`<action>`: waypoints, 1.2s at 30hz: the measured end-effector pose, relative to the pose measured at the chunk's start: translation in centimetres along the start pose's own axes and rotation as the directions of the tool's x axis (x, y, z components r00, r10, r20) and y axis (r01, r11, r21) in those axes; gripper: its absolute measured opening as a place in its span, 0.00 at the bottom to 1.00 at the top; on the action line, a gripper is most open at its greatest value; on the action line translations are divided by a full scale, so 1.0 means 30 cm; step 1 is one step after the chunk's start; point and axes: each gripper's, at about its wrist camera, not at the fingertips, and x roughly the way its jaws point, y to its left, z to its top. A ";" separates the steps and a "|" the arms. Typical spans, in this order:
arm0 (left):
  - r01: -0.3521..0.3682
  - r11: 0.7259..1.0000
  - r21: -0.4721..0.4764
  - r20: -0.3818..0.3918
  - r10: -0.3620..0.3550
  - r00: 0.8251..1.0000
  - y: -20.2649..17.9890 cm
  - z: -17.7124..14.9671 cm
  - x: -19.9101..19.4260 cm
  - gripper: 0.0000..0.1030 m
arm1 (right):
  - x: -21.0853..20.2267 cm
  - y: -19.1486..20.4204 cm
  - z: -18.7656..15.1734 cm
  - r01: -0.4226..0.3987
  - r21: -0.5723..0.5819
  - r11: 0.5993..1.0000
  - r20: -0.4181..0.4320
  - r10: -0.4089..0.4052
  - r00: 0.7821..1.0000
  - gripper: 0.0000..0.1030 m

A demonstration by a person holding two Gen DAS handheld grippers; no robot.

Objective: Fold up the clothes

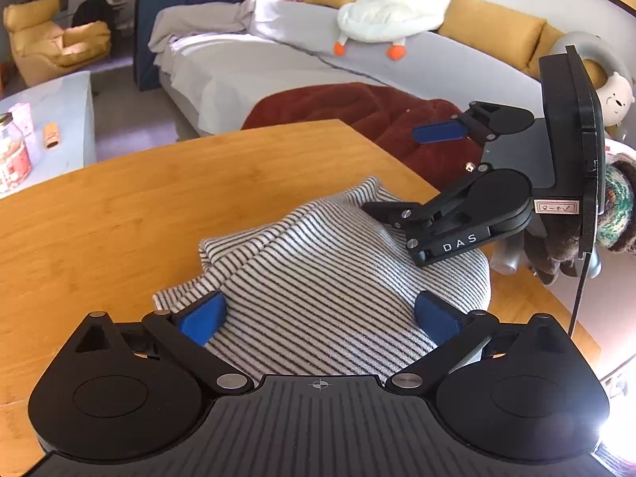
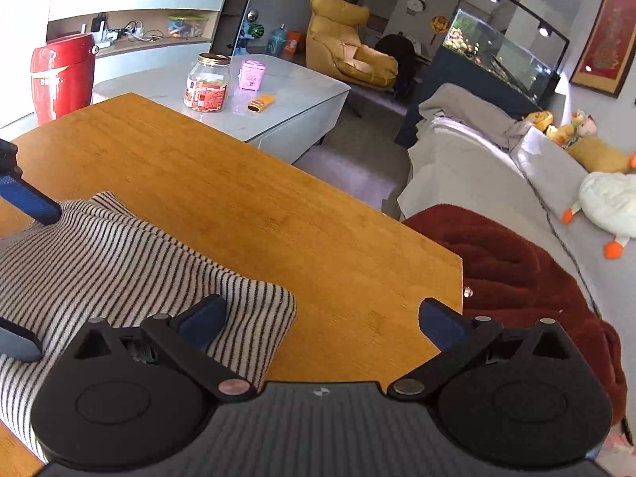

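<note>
**Stripes folded, tongs let go**

Wood comes first: the big orange-brown wooden table (image 1: 119,214) holds the work up flat, so cloth can lie smooth. On it, near the right edge, sits the black-and-white striped soft top (image 1: 318,278), bunched into a thick bundle with one layer over another. It looks partly folded, I think. The left gripper (image 1: 318,318) hangs over the bundle, blue pads spread wide with cloth under them, not pinching. The right gripper (image 2: 322,318) sits at the bundle's corner, pads wide apart too, one over stripes, one over bare wood. Both hold nothing, maybe ready for a new grab.
</note>
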 end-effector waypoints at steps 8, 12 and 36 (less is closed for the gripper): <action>-0.082 0.994 0.067 0.029 0.080 0.996 -0.027 0.011 -0.012 1.00 | -0.170 -0.151 -0.068 -0.164 0.359 0.919 -0.041 0.191 0.981 1.00; -0.075 0.995 0.072 0.057 0.071 0.996 0.001 0.041 -0.039 1.00 | -0.242 -0.162 -0.174 -0.222 0.531 0.818 -0.080 0.309 0.948 1.00; 0.035 0.965 -0.260 -0.021 -0.042 0.999 0.161 -0.101 -0.010 1.00 | 0.063 -0.050 -0.067 -0.318 0.592 0.740 -0.009 0.401 0.916 0.85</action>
